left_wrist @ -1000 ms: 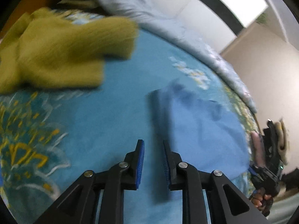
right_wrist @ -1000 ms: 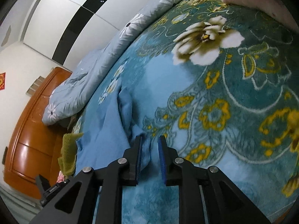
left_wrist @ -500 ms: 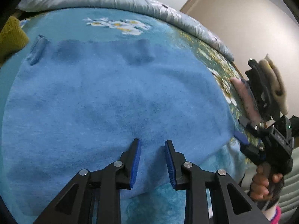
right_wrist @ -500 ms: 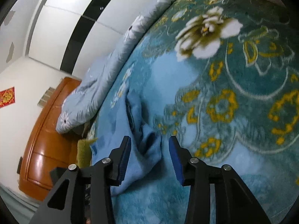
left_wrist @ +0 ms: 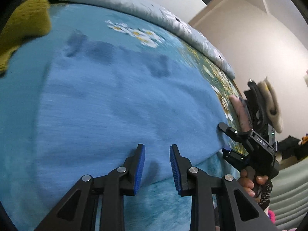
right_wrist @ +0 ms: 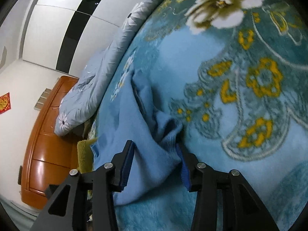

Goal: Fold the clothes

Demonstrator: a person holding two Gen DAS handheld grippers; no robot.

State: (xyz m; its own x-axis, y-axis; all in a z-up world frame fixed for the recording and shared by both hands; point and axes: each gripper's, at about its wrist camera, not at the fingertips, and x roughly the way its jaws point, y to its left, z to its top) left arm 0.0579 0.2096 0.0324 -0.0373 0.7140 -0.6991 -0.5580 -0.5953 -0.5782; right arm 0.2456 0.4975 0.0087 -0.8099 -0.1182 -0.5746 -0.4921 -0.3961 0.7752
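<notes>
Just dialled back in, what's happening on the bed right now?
A person holding two grippers is working on a light blue fleece garment spread on the teal floral blanket. The left gripper is open, over the garment's near edge. The right gripper is open too, with a bunched corner of the garment between its fingers, not yet clamped. A mustard-yellow knit garment lies off to one side.

The letters "DAS" stand in white on the black right gripper [left_wrist: 221, 138]. A red wall sign [right_wrist: 4, 104] has gold marks, maybe letters, too blurry to read.
</notes>
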